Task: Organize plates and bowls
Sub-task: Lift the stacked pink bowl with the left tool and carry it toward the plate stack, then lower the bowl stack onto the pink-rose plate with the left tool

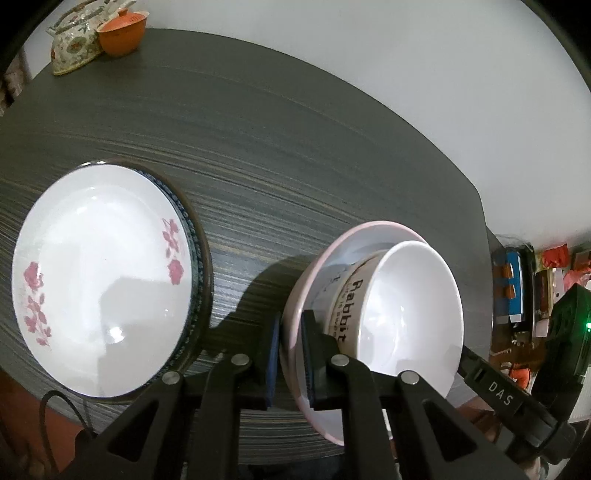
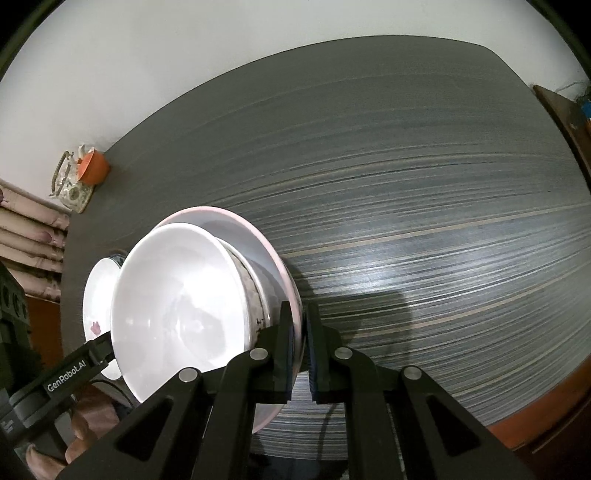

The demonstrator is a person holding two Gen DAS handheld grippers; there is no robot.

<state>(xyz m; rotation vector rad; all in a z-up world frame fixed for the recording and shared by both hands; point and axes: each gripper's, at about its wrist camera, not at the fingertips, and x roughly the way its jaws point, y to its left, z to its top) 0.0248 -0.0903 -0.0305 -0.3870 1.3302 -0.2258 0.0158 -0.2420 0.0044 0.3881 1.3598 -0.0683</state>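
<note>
Both my grippers, left (image 1: 290, 354) and right (image 2: 300, 347), pinch opposite rims of the pink plate (image 1: 295, 295); bowl (image 1: 410, 302) sits in it.

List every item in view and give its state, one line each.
Pink-rimmed plate: gripped at opposite rims by both claws, bowl inside.
Rabbit bowl: upright, empty.
Flowered plate: on the table, empty.
Orange cup: lidded, upright.
Left claw: shut on the plate.
Right claw: shut on the plate.
</note>
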